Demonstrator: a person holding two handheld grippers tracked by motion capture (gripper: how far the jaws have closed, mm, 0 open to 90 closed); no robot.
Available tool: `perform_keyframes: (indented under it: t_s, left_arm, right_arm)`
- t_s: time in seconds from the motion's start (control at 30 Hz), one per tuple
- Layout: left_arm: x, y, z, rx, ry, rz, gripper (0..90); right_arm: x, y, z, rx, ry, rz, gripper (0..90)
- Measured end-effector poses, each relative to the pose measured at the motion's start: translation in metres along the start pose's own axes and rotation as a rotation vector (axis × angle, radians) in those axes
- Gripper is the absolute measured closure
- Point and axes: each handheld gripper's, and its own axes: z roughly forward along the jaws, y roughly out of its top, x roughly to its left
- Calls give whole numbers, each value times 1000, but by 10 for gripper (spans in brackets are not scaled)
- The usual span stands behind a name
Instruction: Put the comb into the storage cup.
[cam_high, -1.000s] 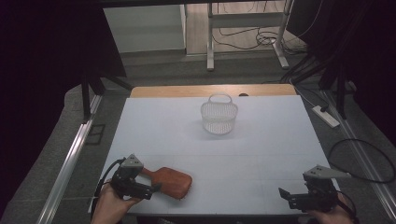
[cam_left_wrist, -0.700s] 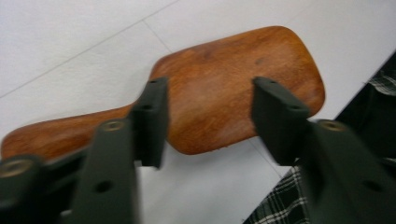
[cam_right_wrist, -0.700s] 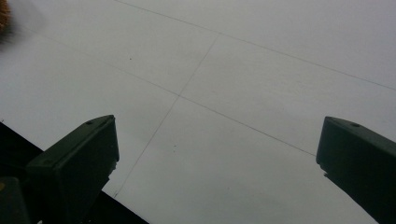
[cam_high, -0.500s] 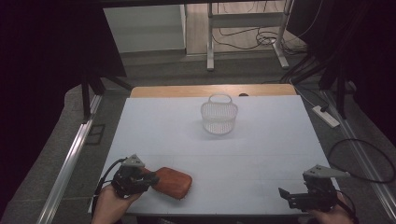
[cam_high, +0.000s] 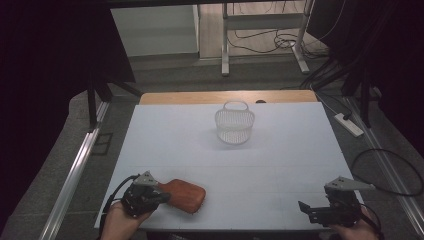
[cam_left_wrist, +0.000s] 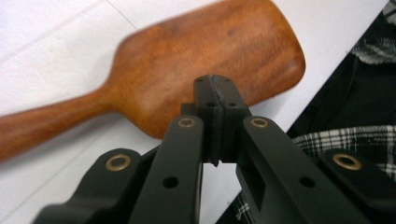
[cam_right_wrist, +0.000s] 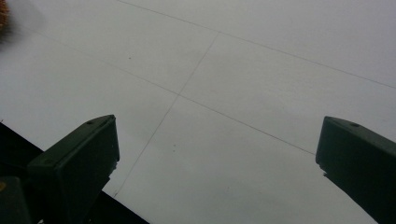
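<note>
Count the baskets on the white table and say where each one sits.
1. The white wire basket stands upright at the far middle of the table, apart from the wooden brush near the front left edge. Nothing seems to hide another.

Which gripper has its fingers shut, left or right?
The left gripper: its fingers have just closed pad to pad with nothing between them, above the wooden brush. The right gripper stands wide open over the bare table.
</note>
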Motion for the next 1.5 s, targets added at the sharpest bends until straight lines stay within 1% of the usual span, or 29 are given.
perform_keyframes:
  t_s: [0.2, 0.37, 0.4, 0.57, 0.63, 0.77, 0.8, 0.83, 0.9, 0.97, 1.17, 1.3, 1.43, 1.5]
  left_arm:
    - [-3, -4, 4, 54, 0, 23, 891]
    - [-6, -7, 9, 95, 6, 29, 891]
    - [-7, -7, 10, 101, 3, 24, 891]
    - [-8, -7, 15, 134, -9, 36, 891]
    - [-9, -6, 16, 144, -6, 42, 891]
    - [-8, -3, 22, 169, -21, 41, 891]
    - [-8, -3, 22, 169, -21, 41, 892]
    - [-8, -1, 24, 177, -41, 43, 891]
    - [-8, 0, 25, 179, -49, 43, 891]
    - [-8, 2, 29, 191, -56, 48, 892]
    - [-6, 10, 40, 217, -50, 61, 892]
    - [-4, 13, 44, 216, -70, 53, 892]
    - [-5, 18, 48, 214, -77, 62, 892]
    - [-6, 23, 52, 215, -84, 67, 892]
  right_arm:
    - [0, 0, 0, 1, 0, 0, 0]
    - [0, 0, 0, 0, 0, 1, 0]
    - [0, 0, 0, 1, -1, 0, 0]
    - [0, 0, 1, 4, -1, 1, 0]
    - [0, 0, 1, 4, -3, 1, 0]
    - [0, 1, 1, 8, -6, 2, 0]
    - [0, 1, 1, 8, -6, 2, 0]
    - [0, 1, 1, 10, -7, 2, 0]
    - [0, 1, 1, 10, -6, 3, 0]
    - [0, 1, 1, 13, -5, 2, 0]
    - [0, 1, 2, 17, -4, 1, 1]
    - [0, 1, 3, 21, -5, 2, 1]
    - [0, 1, 3, 25, -5, 3, 1]
    - [0, 1, 3, 27, -5, 2, 1]
